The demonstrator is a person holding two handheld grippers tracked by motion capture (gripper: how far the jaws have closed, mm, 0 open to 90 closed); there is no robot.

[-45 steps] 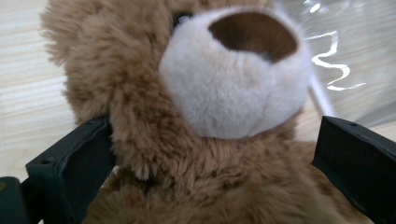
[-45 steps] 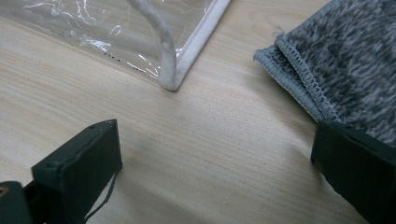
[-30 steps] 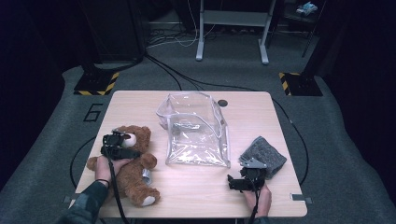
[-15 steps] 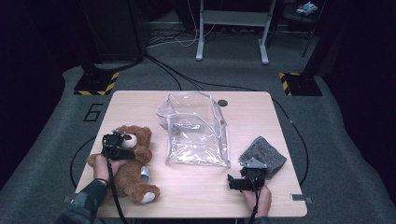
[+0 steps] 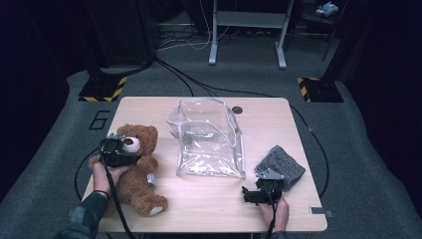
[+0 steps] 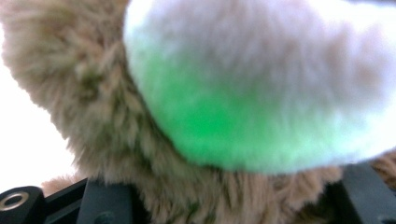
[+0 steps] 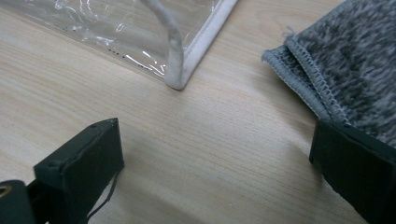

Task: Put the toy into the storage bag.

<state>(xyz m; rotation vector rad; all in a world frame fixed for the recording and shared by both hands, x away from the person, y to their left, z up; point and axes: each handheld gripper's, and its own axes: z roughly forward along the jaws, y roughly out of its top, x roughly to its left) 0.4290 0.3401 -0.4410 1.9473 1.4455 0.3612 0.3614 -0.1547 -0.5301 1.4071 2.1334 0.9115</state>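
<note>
A brown teddy bear [image 5: 135, 180] lies at the table's left front, its head raised. My left gripper [image 5: 118, 152] grips the bear's head from the left. Its jaws have just been closing, and in the left gripper view brown fur [image 6: 93, 116] and the white muzzle [image 6: 261, 70] pack the space between them. A clear plastic zip bag [image 5: 209, 144] lies open in the middle of the table. My right gripper [image 5: 261, 185] rests at the right front, open over bare wood [image 7: 224, 172]. Its right jaw stands at the edge of a folded grey cloth [image 7: 345, 60].
The wooden table [image 5: 278, 119] stands on grey carpet. The grey cloth [image 5: 281, 167] lies near the right edge, just right of the bag's white-trimmed corner [image 7: 182, 79]. A dark round mark [image 5: 237, 109] sits behind the bag. Cables trail from both grippers off the front edge.
My left gripper has closed on the bear's head and lifted it a little. The bear's upper body has risen from the table. The right gripper has not moved.
</note>
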